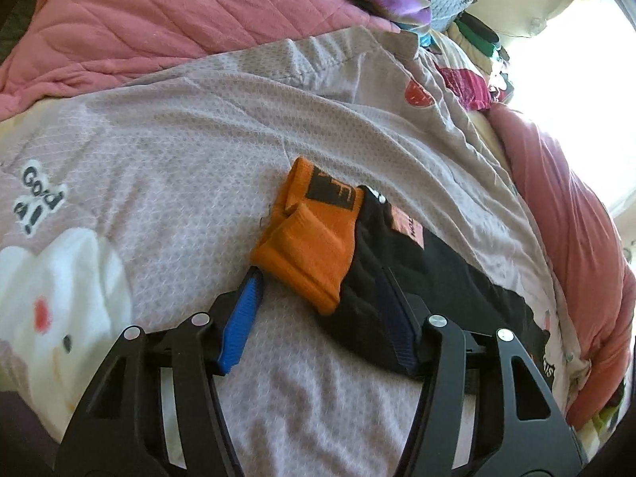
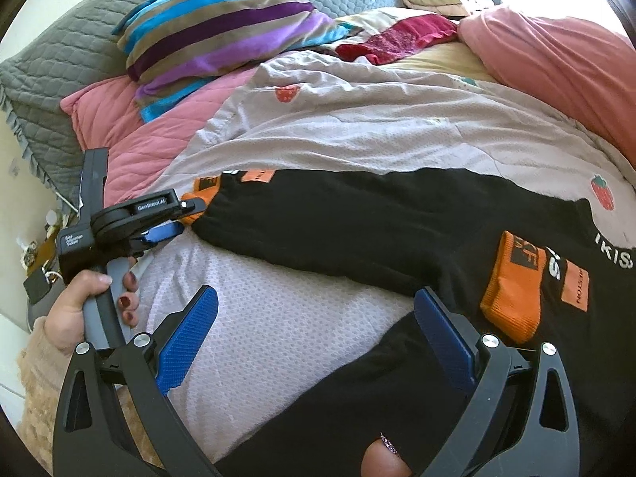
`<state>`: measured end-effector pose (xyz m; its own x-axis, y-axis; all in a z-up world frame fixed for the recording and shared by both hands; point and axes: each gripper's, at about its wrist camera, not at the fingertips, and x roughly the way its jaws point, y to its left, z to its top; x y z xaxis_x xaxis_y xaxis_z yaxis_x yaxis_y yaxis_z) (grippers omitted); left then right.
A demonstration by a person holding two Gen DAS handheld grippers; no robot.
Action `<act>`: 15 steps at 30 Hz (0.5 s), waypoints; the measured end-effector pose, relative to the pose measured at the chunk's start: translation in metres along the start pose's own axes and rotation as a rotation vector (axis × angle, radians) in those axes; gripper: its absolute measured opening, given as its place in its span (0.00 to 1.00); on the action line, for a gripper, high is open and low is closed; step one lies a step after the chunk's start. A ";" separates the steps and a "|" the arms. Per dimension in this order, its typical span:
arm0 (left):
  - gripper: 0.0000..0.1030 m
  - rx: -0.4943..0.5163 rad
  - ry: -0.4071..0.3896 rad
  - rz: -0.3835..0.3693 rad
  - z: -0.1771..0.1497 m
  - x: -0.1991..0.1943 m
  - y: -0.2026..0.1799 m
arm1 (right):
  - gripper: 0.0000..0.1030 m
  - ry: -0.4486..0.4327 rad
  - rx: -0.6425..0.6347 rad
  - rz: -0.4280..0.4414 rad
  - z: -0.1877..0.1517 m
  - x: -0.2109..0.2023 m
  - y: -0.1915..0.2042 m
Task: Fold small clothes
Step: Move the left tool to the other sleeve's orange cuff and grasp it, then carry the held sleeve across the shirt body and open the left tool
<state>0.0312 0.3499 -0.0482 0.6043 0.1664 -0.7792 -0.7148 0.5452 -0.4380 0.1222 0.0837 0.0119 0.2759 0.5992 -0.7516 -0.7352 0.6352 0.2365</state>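
Lying flat across a pale lilac printed bedsheet point(image 2: 318, 278) is a black garment point(image 2: 357, 214) with orange ribbed cuffs and orange patches, its sleeves spread to either side; one orange cuff point(image 1: 306, 254) sits folded on itself at the end of a sleeve, and the left gripper point(image 1: 322, 298) straddles it, one blue pad point(image 1: 242, 310) on the bare sheet just beside the cuff, the other on the black cloth; whether the pads actually press the fabric cannot be told. The right gripper point(image 2: 314, 334) hangs over the lower edge of the garment with its jaws spread wide, nothing clamped between them; a second orange cuff point(image 2: 512, 290) lies just beside its right finger. A hand point(image 2: 91, 298) with dark red nails grips the left tool's handle. A striped cushion point(image 2: 222, 31) rests on a pink quilt point(image 2: 131, 127) beyond.
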 end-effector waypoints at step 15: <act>0.04 0.056 -0.047 -0.076 0.011 -0.006 -0.031 | 0.96 -0.018 0.080 -0.035 -0.006 -0.013 -0.031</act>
<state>0.0534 0.3409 -0.0250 0.6729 0.1605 -0.7221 -0.6463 0.6025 -0.4683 0.1376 0.0536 0.0108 0.3125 0.5838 -0.7494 -0.6728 0.6929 0.2592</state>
